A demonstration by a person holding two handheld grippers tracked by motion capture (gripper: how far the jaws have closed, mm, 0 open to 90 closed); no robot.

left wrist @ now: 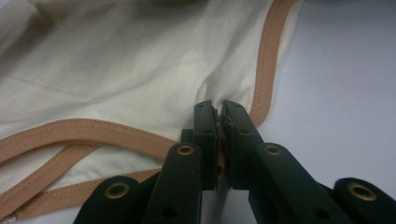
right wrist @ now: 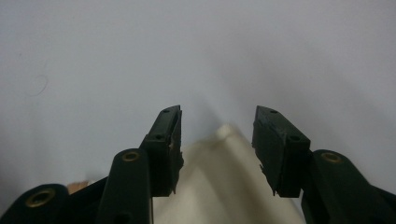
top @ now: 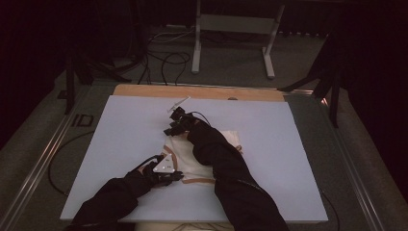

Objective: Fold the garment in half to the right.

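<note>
Garment (left wrist: 116,70) pinched by left gripper (left wrist: 219,109)

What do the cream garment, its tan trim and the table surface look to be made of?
Garment: soft cream fabric, probably cotton knit; it creases and bunches where it is pinched. Trim: tan fabric binding, matte, with visible rows of stitching. Table surface: smooth, matte pale board, possibly laminate or plastic, with a wooden-looking strip along its far edge.

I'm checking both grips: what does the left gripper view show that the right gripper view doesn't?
Left gripper view alone: tan trim edging the cream garment, and the left gripper shut on a pinch of that cloth. Right gripper view alone: the right gripper open, a folded cream corner between its fingers, unpinched. Both: cream cloth on the pale table.
</note>
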